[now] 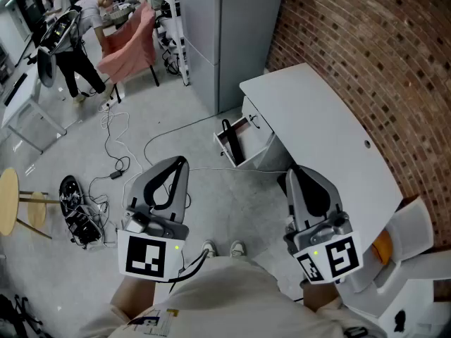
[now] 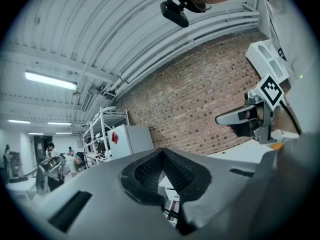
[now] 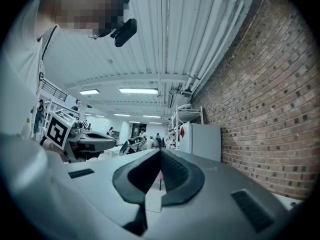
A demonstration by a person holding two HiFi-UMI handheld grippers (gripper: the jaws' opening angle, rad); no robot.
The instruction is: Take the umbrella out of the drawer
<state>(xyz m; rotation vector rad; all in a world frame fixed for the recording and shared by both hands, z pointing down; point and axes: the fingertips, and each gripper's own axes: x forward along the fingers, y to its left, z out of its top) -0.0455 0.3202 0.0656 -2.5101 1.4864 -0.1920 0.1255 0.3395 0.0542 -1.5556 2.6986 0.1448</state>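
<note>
Brick wall (image 1: 366, 48) room. Drawer (image 1: 248, 145) under far end of white desk (image 1: 317, 118) open, umbrella (image 1: 228, 136) reachable. Left gripper (image 1: 181, 162), right gripper (image 1: 292, 172) closed, empty, well back, guess not reaching yet.

Left tool (image 1: 179, 163), right tool (image 1: 291, 175): held level, side by side ahead of chest (image 1: 224, 296); jaws closed, nothing between them.

The head camera looks steeply down on the left gripper (image 1: 180, 162), the right gripper (image 1: 291, 172) and the white curved bench (image 1: 317, 118). Each gripper camera rides close behind its jaws, facing level, both sharing the red-brown brick wall (image 2: 200, 99).
</note>
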